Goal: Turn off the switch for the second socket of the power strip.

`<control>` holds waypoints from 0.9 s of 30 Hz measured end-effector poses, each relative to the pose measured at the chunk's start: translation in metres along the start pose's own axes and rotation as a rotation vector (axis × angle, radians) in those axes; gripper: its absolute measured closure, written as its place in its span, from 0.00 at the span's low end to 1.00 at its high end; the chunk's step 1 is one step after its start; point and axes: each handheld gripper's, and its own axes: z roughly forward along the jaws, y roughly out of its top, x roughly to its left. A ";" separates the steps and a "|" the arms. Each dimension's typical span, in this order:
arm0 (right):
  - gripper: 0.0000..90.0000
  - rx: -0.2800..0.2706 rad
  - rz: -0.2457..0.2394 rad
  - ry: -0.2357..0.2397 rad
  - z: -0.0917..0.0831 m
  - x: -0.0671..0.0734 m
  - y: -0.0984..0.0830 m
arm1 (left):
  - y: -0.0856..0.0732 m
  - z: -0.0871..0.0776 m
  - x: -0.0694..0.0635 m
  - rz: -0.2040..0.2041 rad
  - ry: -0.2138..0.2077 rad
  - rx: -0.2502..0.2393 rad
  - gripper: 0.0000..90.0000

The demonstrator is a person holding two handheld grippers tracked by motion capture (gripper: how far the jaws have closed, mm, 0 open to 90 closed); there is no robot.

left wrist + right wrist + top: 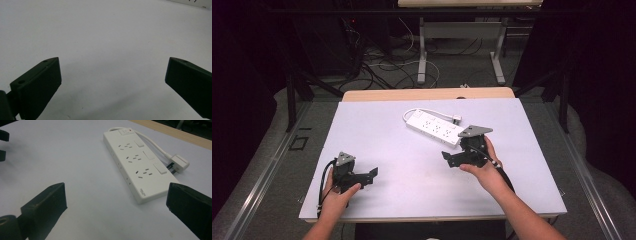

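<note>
Both the left gripper (373, 173) and right gripper (447, 158) have fingers spread wide, holding nothing, above the white surface (402, 150), a white power strip (435, 128) lying just beside the right one.

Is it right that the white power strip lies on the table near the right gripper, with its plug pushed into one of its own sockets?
Not quite. The white power strip does lie on the table near the right gripper, but its plug is not in a socket. The right gripper view shows it lying on the table beside the strip, prongs bare.
</note>
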 end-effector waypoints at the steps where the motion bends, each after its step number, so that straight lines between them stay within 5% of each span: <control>1: 0.00 0.003 0.008 0.002 -0.002 0.000 -0.002 | 0.000 0.000 0.000 0.000 0.000 0.000 0.00; 27: 0.00 0.001 0.058 -0.109 -0.039 -0.035 -0.057 | 0.000 -0.001 0.000 -0.002 0.003 -0.008 0.00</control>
